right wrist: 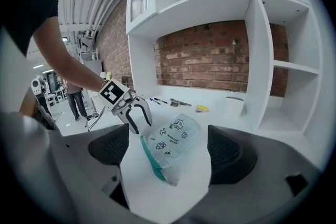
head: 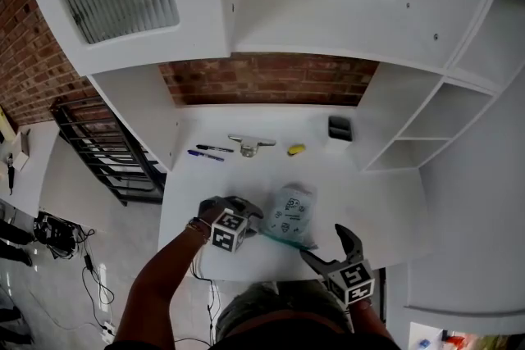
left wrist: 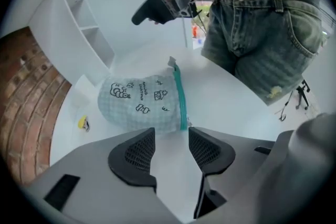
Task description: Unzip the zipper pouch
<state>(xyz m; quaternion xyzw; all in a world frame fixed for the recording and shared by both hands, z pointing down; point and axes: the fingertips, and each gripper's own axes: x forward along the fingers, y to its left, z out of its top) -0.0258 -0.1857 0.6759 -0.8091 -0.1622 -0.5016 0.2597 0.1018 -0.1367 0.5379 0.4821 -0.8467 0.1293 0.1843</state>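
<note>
White desk point(head: 385, 193) carried the zipper pouch point(head: 293, 213) near its front edge, its teal zipper point(left wrist: 181, 97) apparently unopened, while the left gripper point(left wrist: 172, 147), jaws narrowly apart, and right gripper point(right wrist: 168, 147), jaws wide, flanked it, both empty.

Pouch point(head: 293, 213) on table point(head: 246, 180). Behind pouch, left to right: pens point(head: 209, 152), metal tool point(head: 250, 145), box point(head: 340, 129). Left gripper point(head: 256, 221) just left; right gripper point(head: 321, 242) front-right.

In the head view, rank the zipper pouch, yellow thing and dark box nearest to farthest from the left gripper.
1. Zipper pouch, right beside the left gripper.
2. Yellow thing, farther back, mid-table.
3. Dark box, back right by the shelves.
</note>
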